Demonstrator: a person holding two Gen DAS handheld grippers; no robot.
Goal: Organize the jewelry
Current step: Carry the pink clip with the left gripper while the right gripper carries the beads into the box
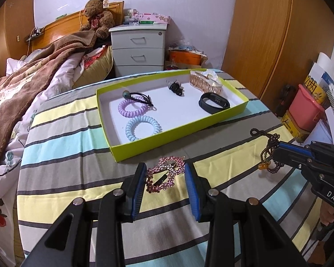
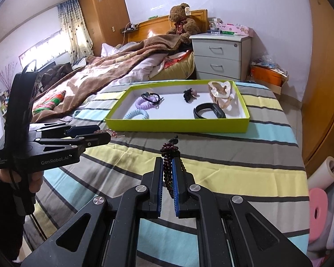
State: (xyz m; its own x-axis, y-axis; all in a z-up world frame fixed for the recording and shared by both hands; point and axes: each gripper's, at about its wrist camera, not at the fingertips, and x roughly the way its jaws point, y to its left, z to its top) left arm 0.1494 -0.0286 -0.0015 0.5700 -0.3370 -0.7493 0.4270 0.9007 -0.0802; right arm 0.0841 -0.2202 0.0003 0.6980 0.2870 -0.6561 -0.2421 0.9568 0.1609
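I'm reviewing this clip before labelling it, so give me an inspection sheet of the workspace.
Surface: striped cloth over the table.
Job's things: green tray holds purple hair tie, blue hair tie, black band, claw clip.
Clutter: nothing seen on the cloth.
Grippers: left gripper shut on pink rhinestone clip; right gripper shut on dark bead string.
Cables: black strap by the left handle.
Surroundings: bed with teddy bear, nightstand, wardrobe.

Matt cardboard tray (image 1: 178, 143), glittery rhinestone hair clip (image 1: 164, 173)
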